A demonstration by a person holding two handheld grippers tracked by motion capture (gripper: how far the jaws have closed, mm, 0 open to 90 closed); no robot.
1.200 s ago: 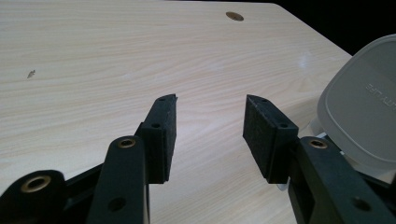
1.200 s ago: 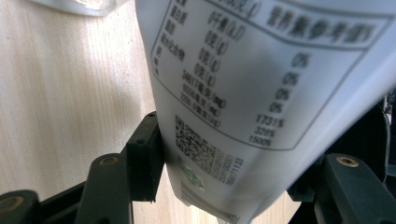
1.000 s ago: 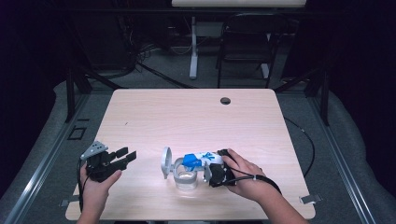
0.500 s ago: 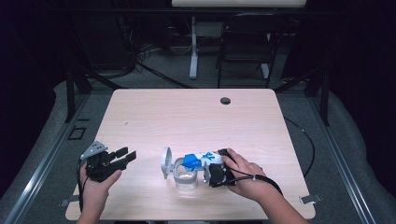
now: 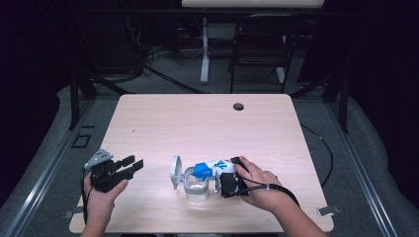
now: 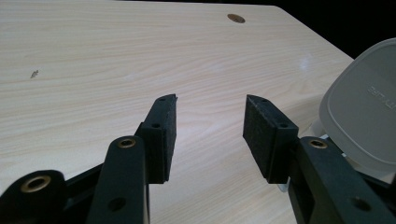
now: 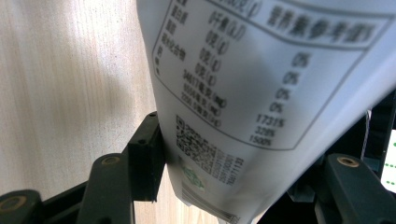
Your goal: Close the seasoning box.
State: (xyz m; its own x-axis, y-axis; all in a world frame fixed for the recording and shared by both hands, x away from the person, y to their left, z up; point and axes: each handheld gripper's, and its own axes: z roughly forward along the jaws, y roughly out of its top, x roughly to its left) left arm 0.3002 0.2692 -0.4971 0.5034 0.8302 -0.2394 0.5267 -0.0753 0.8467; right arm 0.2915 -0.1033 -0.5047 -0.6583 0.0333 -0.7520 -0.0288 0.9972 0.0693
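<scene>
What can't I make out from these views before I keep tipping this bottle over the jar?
- Jar contents: too small in the high view, and the bottle's blue cap hangs over its mouth.
- Bottle label: small print blurred in the right gripper view; top and bottom cut by the frame.
- Right tongs: the bottle hides the right-hand pad.
- Grey lid: cut by the left gripper view's right edge; lettering only partly readable.

Light wooden table [image 5: 197,123], round cable hole [image 5: 238,106] near far edge; dark chair [image 5: 259,49] and white post [image 5: 204,49] behind table.
</scene>
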